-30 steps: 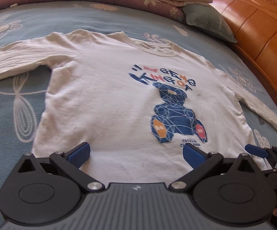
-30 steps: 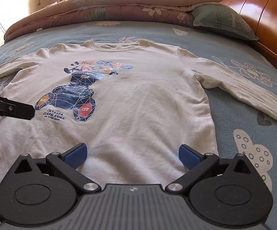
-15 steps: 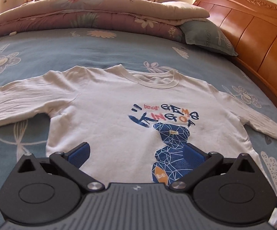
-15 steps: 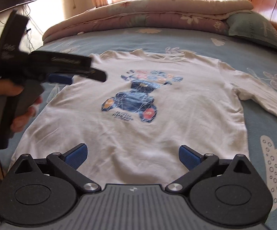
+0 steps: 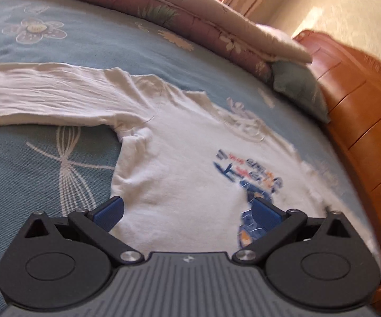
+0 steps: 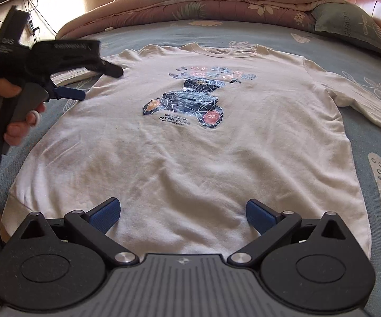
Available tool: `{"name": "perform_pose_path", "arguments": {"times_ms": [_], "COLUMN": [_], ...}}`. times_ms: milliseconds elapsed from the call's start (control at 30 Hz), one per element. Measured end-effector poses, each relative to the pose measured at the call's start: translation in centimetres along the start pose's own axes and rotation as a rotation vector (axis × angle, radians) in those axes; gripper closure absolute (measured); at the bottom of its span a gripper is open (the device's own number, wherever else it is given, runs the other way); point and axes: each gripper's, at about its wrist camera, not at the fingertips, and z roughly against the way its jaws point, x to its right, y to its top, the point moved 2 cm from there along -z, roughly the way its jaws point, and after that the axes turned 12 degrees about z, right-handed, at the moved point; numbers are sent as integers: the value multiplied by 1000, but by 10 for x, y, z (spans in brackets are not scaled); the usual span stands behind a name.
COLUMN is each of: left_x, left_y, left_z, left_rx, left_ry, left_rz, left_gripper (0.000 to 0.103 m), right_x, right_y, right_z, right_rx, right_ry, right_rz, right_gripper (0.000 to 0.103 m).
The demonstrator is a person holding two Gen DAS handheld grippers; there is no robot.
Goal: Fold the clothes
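Both tongs are spread and empty: left tongs (image 6: 76,84) at upper left of the right view, right tongs (image 6: 181,215) over the hem. Your white long-sleeved printed shirt (image 6: 190,137) lies flat on the blue patterned bed (image 6: 375,174). Pinch the left sleeve (image 5: 45,97) low, folding inward smoothly.

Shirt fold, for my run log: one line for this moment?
phase: pre-grasp | shirt: flat on bed | left gripper: open, near sleeve | right gripper: open, over hem
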Motion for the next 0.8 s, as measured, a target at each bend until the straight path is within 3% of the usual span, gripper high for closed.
{"name": "perform_pose_path", "arguments": {"times_ms": [133,200,333,500,700,733,800], "left_x": [-6,-4,-12,-27,-18,-16,-15], "left_y": [5,-2,-8,6,-1,-5,-9], "left_z": [6,-6,-19,0,-8,-12,-15], "left_rx": [-63,-124,-84,-2,-126,-146,-128], "left_ry": [-177,-154,57,15,-126,-112,-14], "left_rz": [101,84,59,159,132,118,92], "left_gripper": [1,1,1,1,1,1,1], "right_x": [-3,-5,-5,-1,-6,-8,-10], "right_y": [-4,-4,-4,-6,-7,-7,-7], "right_z": [1,1,1,3,2,1,0], "right_rx": [12,10,7,19,21,19,15], "right_ry": [-19,-26,-26,-8,-31,-38,-53], "right_rz": [12,22,27,12,41,49,66], "right_gripper": [0,0,0,0,0,0,0]}}
